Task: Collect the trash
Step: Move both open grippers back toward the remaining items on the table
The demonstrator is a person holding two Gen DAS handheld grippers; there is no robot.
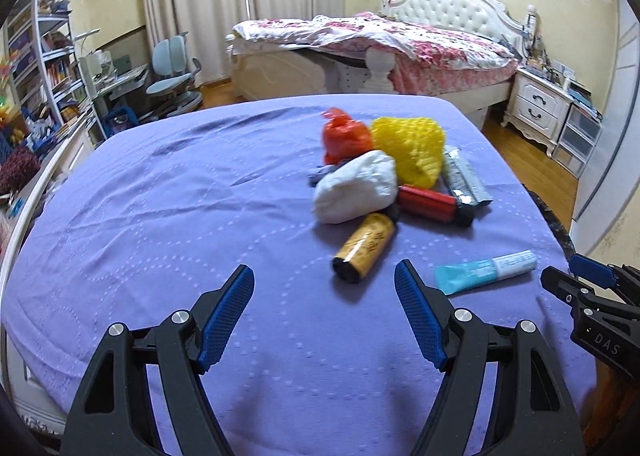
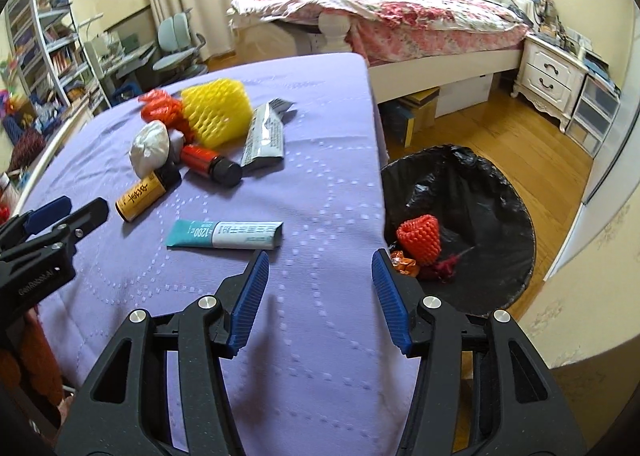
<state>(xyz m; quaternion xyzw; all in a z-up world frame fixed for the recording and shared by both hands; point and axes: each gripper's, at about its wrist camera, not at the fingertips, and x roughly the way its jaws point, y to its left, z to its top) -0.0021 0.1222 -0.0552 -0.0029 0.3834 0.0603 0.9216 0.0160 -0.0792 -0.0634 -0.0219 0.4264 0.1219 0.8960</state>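
Grippers, left (image 1: 324,288) and right (image 2: 318,276), hang open and empty over seemingly blurred trash (image 1: 384,175).

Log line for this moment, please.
left gripper: open, empty | right gripper: open, empty | teal tube, yellow bottle: on bed | bin: part filled

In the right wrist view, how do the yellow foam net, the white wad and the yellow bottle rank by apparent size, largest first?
1. yellow foam net
2. white wad and yellow bottle: look alike; the bottle lies nearer the camera, so unsure.
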